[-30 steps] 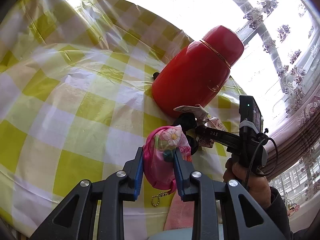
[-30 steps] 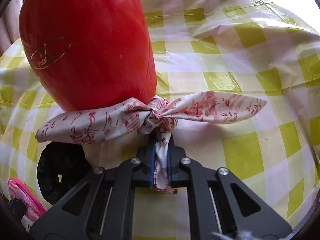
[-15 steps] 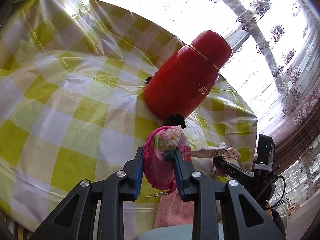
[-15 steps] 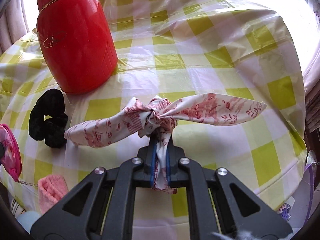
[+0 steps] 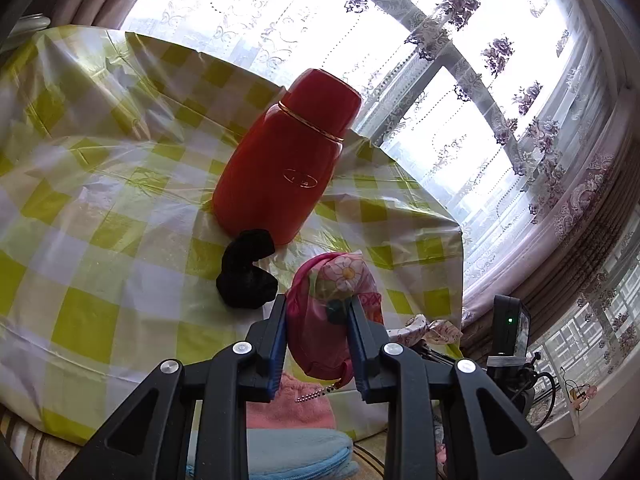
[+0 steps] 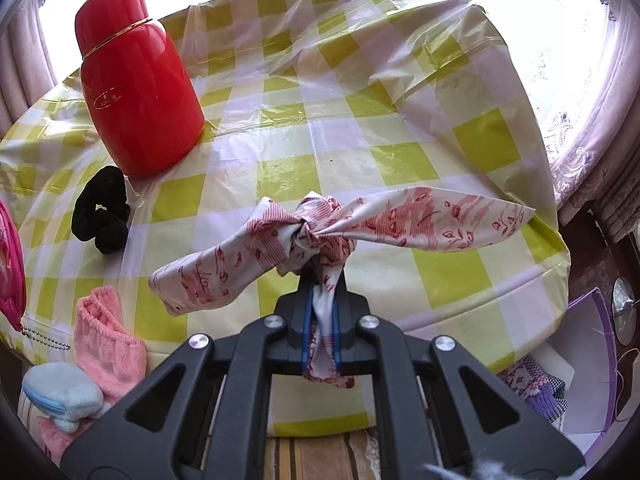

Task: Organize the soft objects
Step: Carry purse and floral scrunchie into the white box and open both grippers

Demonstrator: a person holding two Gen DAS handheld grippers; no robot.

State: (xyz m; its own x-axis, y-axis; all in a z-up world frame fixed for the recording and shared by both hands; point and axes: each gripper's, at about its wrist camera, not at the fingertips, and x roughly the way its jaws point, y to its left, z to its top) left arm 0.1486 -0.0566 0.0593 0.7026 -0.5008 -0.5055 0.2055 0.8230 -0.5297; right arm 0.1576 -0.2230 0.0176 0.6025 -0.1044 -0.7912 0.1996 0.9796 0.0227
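My left gripper [image 5: 318, 312] is shut on a pink flowered pouch [image 5: 334, 300] with a bead chain hanging under it, held above the table's near edge. My right gripper [image 6: 323, 280] is shut on a white and red patterned bow headband [image 6: 328, 228], lifted over the checked tablecloth; its ends spread left and right. A sliver of the pouch [image 6: 10, 264] shows at the left rim of the right wrist view, and the headband [image 5: 430, 328] peeks out beside the pouch in the left wrist view. A black scrunchie [image 5: 246, 276] [image 6: 102, 214] lies on the cloth by the flask.
A red flask [image 5: 286, 168] [image 6: 138, 88] stands on the yellow and white checked tablecloth [image 6: 360, 128]. A pink towel [image 6: 108, 344] [image 5: 288, 404] drapes over the near edge above a light blue soft item [image 6: 60, 396]. Curtained windows [image 5: 480, 80] lie behind; a purple bag [image 6: 580, 364] sits below right.
Both grippers drew back from the flask and rose with their items still held. The scrunchie, towel and table edge came into view; the headband and right gripper slid lower right in the left wrist view.
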